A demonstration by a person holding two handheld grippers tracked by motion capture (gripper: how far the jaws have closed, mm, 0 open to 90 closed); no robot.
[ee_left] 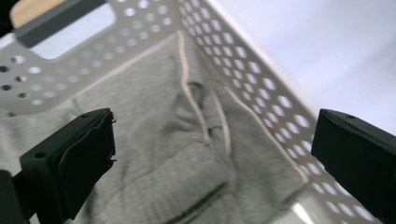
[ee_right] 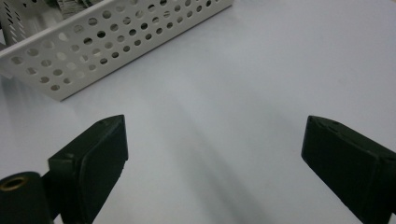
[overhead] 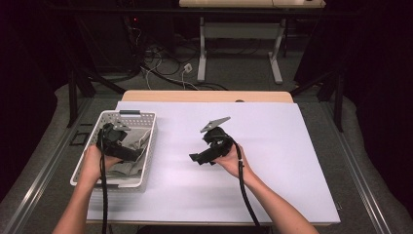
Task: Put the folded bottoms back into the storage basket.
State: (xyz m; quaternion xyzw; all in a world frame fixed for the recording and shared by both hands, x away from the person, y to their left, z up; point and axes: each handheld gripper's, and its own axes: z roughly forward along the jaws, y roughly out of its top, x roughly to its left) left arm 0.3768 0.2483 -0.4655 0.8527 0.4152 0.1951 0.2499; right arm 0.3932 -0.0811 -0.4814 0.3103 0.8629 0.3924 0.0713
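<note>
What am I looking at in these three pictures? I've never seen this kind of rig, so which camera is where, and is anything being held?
A person at a table holds a two-jaw tool in each hand. The high view looks down from above: the left gripper is over a white basket, the right gripper over the white sheet. The other two pictures come from cameras riding on each gripper, looking along its black jaws. The left one looks down at grey cloth lying in the basket; the right one looks at bare sheet with the basket beyond. Both grippers are open and hold nothing.

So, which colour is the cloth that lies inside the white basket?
The cloth is light heathered grey with a pale seam, best seen in the left gripper view.
</note>
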